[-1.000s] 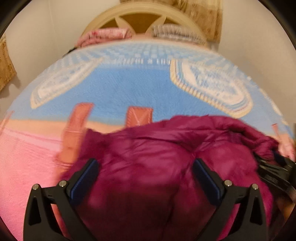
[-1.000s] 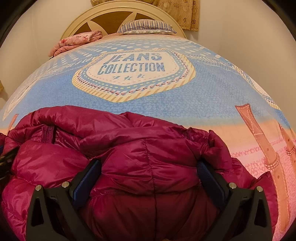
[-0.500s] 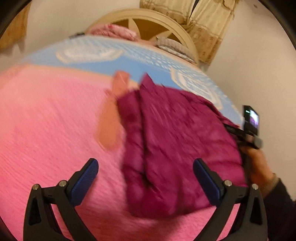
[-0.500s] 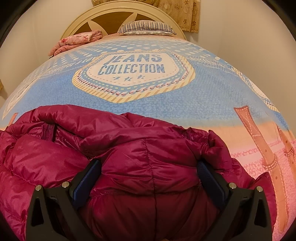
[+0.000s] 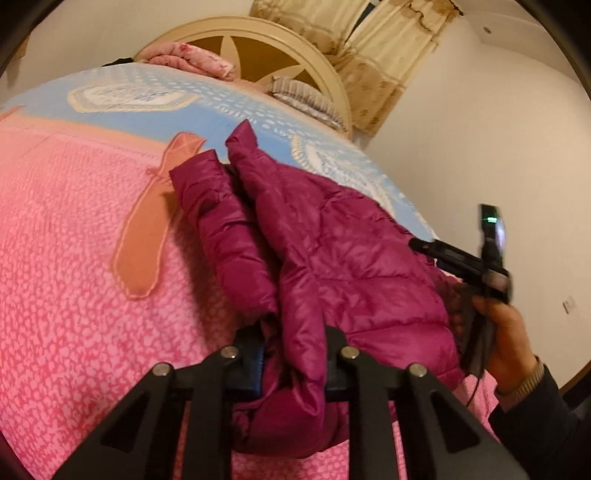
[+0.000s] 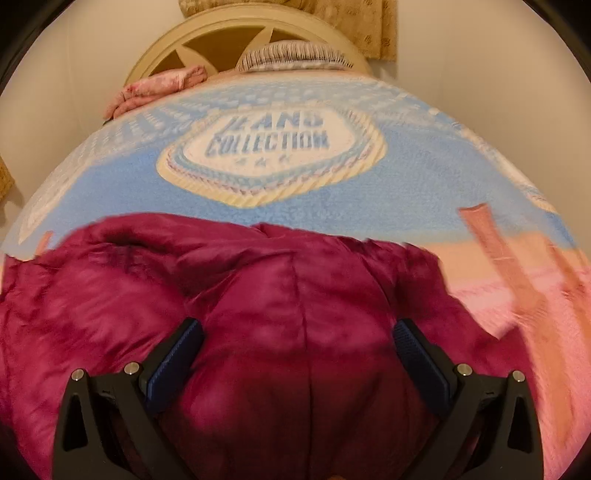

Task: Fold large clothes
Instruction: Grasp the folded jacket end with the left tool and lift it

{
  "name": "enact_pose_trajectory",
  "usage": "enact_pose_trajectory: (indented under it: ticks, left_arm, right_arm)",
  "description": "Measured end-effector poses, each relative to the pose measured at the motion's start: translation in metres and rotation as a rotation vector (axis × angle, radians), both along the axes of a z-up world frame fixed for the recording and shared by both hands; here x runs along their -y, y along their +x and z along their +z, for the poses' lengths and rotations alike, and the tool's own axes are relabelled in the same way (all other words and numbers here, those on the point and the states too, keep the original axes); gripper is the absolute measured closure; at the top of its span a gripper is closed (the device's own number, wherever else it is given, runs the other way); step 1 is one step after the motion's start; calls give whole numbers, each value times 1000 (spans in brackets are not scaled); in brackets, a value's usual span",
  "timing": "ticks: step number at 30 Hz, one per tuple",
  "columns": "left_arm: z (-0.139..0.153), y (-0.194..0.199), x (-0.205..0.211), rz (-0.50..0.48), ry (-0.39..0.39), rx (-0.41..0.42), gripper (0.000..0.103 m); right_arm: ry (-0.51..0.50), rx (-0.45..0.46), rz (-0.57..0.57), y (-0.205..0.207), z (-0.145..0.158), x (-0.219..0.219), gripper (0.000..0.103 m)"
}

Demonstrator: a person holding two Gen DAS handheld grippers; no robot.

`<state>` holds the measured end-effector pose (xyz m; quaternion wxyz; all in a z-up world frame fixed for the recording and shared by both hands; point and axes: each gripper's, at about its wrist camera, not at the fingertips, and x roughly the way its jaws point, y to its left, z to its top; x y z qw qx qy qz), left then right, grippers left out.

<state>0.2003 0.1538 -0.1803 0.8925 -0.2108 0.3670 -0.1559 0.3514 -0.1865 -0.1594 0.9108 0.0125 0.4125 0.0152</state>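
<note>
One bed [image 5: 74, 280], its bedspread pink near and blue far, carries the magenta puffer jacket [image 5: 332, 258] near-right. Left gripper [image 5: 291, 369] fingers closing on its near hem, likely to fold; right gripper [image 6: 295, 354] fingers spread above, nothing held.

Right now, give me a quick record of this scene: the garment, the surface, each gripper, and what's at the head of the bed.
garment: magenta puffer jacket, lying on the bed
surface: pink and blue bedspread
left gripper: jaws closing on a fold of the jacket's near edge
right gripper: open, jacket between its fingers
head of bed: cream headboard, striped pillow, pink bundle
</note>
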Motion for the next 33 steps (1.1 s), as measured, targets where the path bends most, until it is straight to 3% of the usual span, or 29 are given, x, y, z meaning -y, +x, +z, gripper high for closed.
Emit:
enact_pose_trajectory:
  ticks: [4,8,10,14,20,23,27,30,33]
  left_arm:
    - [10,-3,1,-14,-10,37,85]
    - [31,-7,14,-50,-39,111,87]
    - [43,-11,26,-70,-15,148,87]
    - [71,-15,60,-130,35,217,87]
    - [113,-17,113,-264,90,319,87]
    - [123,-12,145,-324,121,341,87]
    - [125,-4,185,-404,144,350,87]
    - [115,-1,215,-466,179,350,87]
    - [100,-4,257,-549,269,360,87]
  right_arm:
    - [1,37,125,-48,21,-26,1]
    - [-91,-74,197,-63,-19,-52,1]
    - [-110,-42,193,-65,-33,-57,1]
    - [-86,-57,197,-63,-32,-54,1]
    - [132,-5,181,-89,-10,-9,1]
    - [173,52,145,-102,1,14,1]
    - [266,120,52,-116,18,63,1]
    - [283,175,-36,-124,33,103,1]
    - [306,219,-70,-131,49,135,1]
